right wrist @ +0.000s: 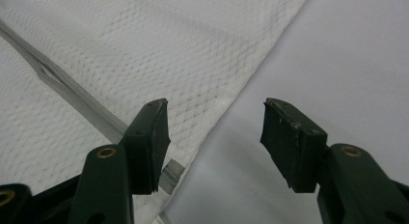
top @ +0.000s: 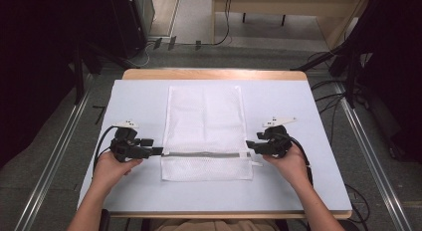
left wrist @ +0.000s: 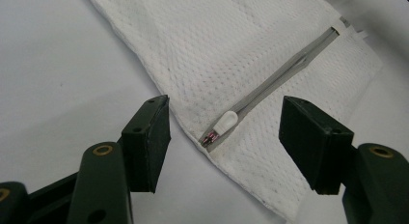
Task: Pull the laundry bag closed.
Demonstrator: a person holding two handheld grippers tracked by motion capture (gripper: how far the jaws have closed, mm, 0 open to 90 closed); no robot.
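Observation:
A white mesh laundry bag (top: 205,126) lies flat in the middle of the table, with a grey zipper (top: 206,154) running across its near part. My left gripper (top: 158,151) sits at the zipper's left end, jaws open. In the left gripper view the white zipper pull (left wrist: 225,121) lies on the bag (left wrist: 207,50) between the open jaws of the left gripper (left wrist: 224,137), untouched. My right gripper (top: 250,145) is at the zipper's right end. In the right gripper view, the right gripper (right wrist: 215,132) stands open over the bag's edge (right wrist: 144,50), the zipper tape (right wrist: 72,91) beside its left jaw.
The table is covered by a pale mat (top: 298,106) with a wooden rim (top: 214,74) at the far edge. Cables (top: 323,91) and dark stands (top: 353,66) are on the floor around the table. Bare mat lies on both sides of the bag.

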